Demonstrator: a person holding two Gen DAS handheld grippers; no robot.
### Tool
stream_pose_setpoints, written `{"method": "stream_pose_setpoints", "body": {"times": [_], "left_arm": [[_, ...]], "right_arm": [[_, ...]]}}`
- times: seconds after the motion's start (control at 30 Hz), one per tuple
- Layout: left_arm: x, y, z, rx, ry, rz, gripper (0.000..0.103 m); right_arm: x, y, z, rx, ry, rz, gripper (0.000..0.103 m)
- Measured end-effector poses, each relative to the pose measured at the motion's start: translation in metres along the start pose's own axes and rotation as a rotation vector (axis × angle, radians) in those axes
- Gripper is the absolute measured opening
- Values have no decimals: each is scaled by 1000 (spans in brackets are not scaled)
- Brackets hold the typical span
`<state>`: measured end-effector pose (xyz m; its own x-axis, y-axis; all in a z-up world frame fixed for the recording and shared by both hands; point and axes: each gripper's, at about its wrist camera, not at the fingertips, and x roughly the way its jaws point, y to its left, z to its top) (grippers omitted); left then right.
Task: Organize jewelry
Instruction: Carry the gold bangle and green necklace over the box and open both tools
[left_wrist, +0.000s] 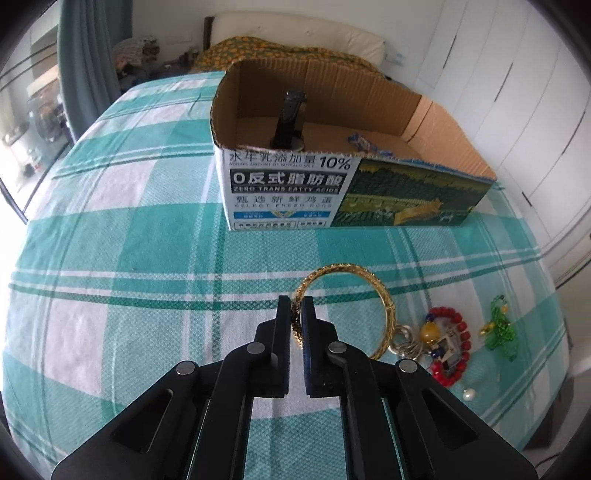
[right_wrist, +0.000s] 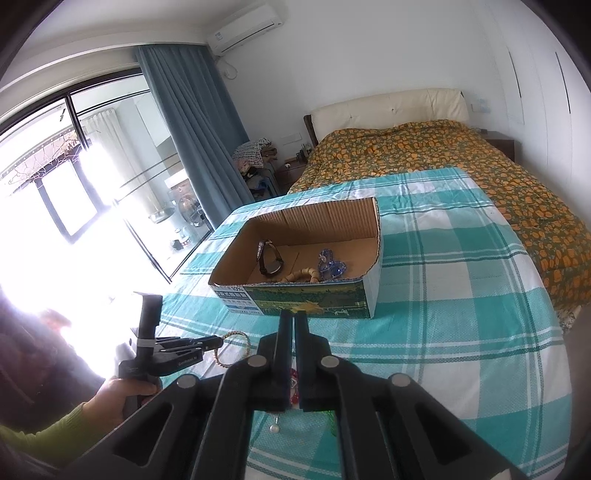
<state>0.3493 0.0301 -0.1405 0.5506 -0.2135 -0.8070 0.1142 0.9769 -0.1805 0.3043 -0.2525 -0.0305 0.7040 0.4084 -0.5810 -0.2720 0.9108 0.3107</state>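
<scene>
Left wrist view: your left gripper (left_wrist: 295, 314) pinches the gold bangle (left_wrist: 347, 306); your right gripper (right_wrist: 294, 325) is closed, empty. The box (right_wrist: 306, 299) far ahead holds a watch (right_wrist: 267, 260) and beads (right_wrist: 301, 275); the red bracelet (left_wrist: 452, 343), green charm (left_wrist: 502, 328) and pearl (left_wrist: 468, 395) remain at right.

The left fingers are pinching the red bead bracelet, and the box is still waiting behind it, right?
Not quite. The left gripper has its fingers pinching the gold bangle, not the red bead bracelet, which lies untouched beside it. The left wrist view shows this. The cardboard box does wait behind.
</scene>
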Motion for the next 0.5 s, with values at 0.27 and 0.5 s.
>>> {"method": "stream_pose_setpoints", "body": {"times": [0.27,0.5], "left_arm": [[-30,0,-1,9,-50,-15,3],[-16,6,-11,-26,-11,-31,3]], "right_arm": [[44,-27,-35,4,189,-100,22],[86,-59,-97,49,290,-200,56]]}}
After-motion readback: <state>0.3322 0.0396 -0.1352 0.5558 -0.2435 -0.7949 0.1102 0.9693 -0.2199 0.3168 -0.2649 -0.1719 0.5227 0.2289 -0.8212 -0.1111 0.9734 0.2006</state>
